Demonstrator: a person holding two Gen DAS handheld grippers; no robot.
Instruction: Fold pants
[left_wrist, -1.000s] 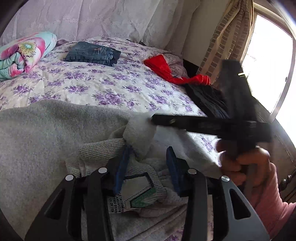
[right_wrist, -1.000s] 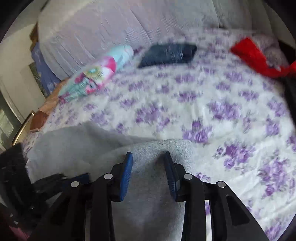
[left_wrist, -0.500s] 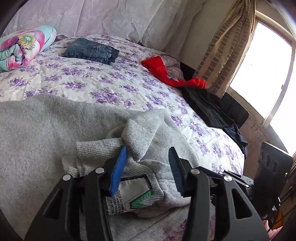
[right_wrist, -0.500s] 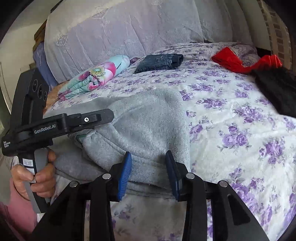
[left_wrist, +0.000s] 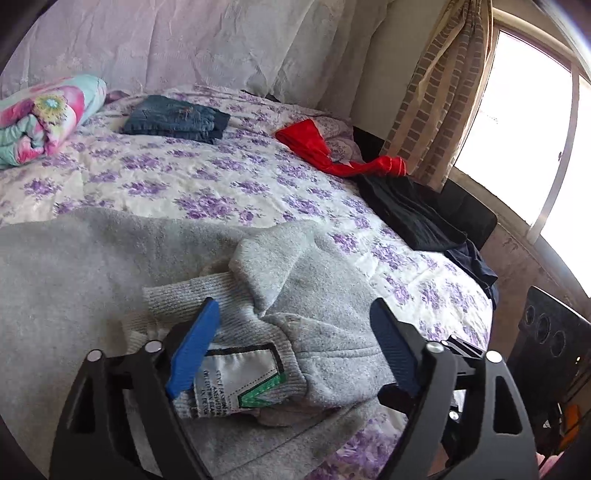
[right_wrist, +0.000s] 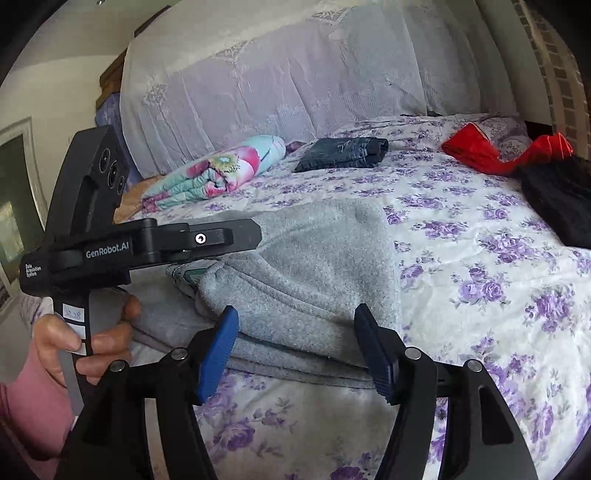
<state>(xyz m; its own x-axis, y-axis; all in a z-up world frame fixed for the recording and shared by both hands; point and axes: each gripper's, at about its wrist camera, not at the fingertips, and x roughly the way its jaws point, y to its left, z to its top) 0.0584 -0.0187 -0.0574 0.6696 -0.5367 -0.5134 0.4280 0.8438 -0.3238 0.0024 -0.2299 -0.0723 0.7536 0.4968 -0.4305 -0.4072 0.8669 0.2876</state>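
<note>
Grey fleece pants lie bunched on the flowered bedspread, waistband and white label turned up at the near edge. My left gripper is open, its blue pads on either side of the waistband fold without pinching it. In the right wrist view the pants lie folded over near the bed's edge. My right gripper is open just in front of the folded edge. The left gripper's body shows at the left, above the pants.
Folded jeans and a rolled flowered blanket lie at the head of the bed. A red garment and black clothes lie on the right side. A window with a curtain is at the right.
Both grippers have opened wider. The right gripper has pulled back off the grey pants to the bed's near edge; the left gripper stays over the waistband.
</note>
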